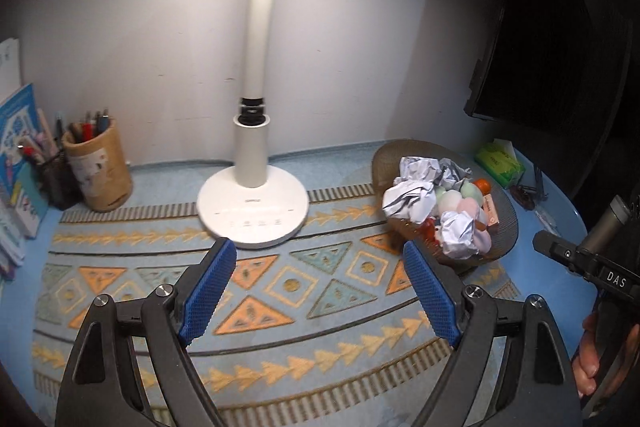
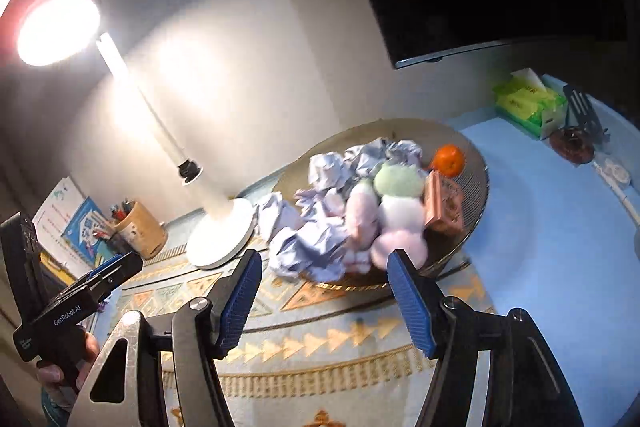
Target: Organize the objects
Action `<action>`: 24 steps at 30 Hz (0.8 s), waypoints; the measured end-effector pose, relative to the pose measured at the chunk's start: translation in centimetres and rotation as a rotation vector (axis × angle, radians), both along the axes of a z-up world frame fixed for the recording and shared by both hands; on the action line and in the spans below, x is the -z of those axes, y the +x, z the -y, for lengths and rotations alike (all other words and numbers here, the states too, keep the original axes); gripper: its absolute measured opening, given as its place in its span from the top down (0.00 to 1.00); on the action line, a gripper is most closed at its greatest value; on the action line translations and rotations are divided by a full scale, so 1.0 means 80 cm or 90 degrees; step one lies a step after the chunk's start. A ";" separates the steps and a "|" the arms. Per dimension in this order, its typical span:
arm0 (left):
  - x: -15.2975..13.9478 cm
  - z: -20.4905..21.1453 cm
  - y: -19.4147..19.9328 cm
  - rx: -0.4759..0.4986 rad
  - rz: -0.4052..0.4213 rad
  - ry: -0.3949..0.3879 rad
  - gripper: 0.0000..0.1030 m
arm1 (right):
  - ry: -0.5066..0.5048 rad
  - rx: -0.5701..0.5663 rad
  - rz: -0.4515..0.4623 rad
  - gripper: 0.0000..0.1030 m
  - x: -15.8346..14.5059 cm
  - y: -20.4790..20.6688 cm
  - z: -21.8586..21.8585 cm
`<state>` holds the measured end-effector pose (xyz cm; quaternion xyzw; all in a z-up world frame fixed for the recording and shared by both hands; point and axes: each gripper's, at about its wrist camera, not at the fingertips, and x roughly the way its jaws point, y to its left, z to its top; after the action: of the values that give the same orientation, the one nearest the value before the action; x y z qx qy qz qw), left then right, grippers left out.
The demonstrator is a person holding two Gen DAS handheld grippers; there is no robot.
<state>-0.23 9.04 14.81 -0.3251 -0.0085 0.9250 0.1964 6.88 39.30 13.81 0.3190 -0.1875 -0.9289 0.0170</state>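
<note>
Wire basket (image 2: 474, 187) is sitting dead ahead of your right tool (image 2: 324, 267), which is hovering just short of its near rim.

Both tools are gaping wide and holding nothing; your left tool (image 1: 316, 259) is facing the lamp base (image 1: 253, 211), basket off to its right, so right's nearer. I'm counting roughly four paper wads (image 2: 308, 247), four pastel balls (image 2: 398, 179), one orange (image 2: 449, 159), one small box (image 2: 444, 207).

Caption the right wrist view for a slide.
Open right gripper faces a woven basket of crumpled white paper, pastel eggs and an orange, beside a lit white desk lamp.
</note>
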 end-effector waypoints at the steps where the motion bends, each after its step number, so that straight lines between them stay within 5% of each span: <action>1: -0.002 0.016 0.011 -0.011 -0.005 -0.005 0.12 | -0.004 -0.011 0.005 0.38 0.002 0.005 0.013; 2: -0.005 0.030 0.020 -0.019 -0.008 -0.011 0.01 | -0.006 -0.023 0.011 0.38 0.005 0.008 0.026; 9: 0.015 0.111 0.066 -0.089 -0.015 -0.046 0.01 | -0.005 -0.092 0.070 0.38 0.051 0.009 0.121; 17: 0.122 0.118 0.063 -0.166 0.021 -0.034 0.01 | 0.169 -0.118 0.063 0.38 0.116 0.000 0.197; 24: 0.140 0.110 0.067 -0.180 0.003 -0.048 0.01 | 0.213 -0.121 0.073 0.38 0.141 -0.012 0.205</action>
<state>5.15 0.25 3.64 -0.3300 -0.0199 0.9423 0.0519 5.95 22.88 2.53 0.3859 -0.0002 -0.9216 0.0411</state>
